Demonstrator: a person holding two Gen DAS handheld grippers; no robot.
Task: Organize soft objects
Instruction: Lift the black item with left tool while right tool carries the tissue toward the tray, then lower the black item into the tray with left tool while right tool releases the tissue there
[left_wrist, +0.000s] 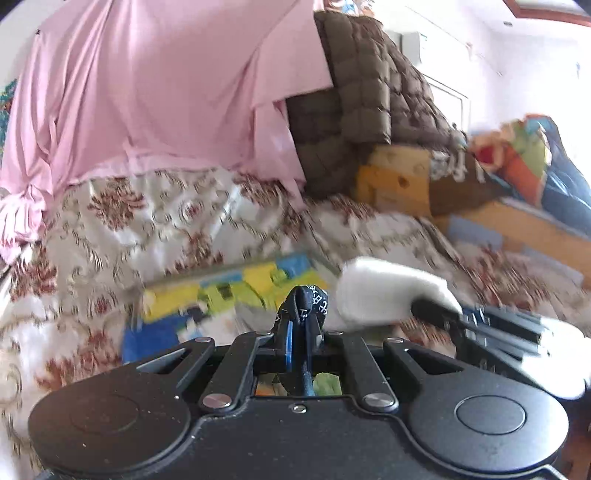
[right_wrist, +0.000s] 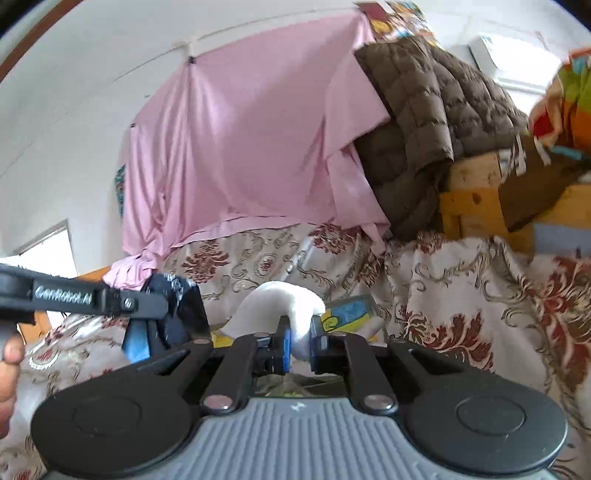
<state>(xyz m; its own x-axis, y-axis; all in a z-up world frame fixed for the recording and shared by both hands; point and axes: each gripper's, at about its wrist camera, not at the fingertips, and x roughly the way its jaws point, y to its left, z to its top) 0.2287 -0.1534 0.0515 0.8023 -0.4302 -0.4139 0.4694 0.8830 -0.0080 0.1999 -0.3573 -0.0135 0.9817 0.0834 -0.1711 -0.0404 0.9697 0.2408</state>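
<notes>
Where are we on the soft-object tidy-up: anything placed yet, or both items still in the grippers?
Done: nothing visibly put away yet.
In hand: the left gripper is shut on a dark printed cloth; the right gripper is shut on a white sock-like piece. Both are held above the floral bedspread.
Left: placing both. The colourful mat lies below them; whether it is the target, I cannot tell.

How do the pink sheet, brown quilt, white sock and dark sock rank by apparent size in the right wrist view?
1. pink sheet
2. brown quilt
3. white sock and dark sock: look alike, nearness makes ranking unsure.
</notes>
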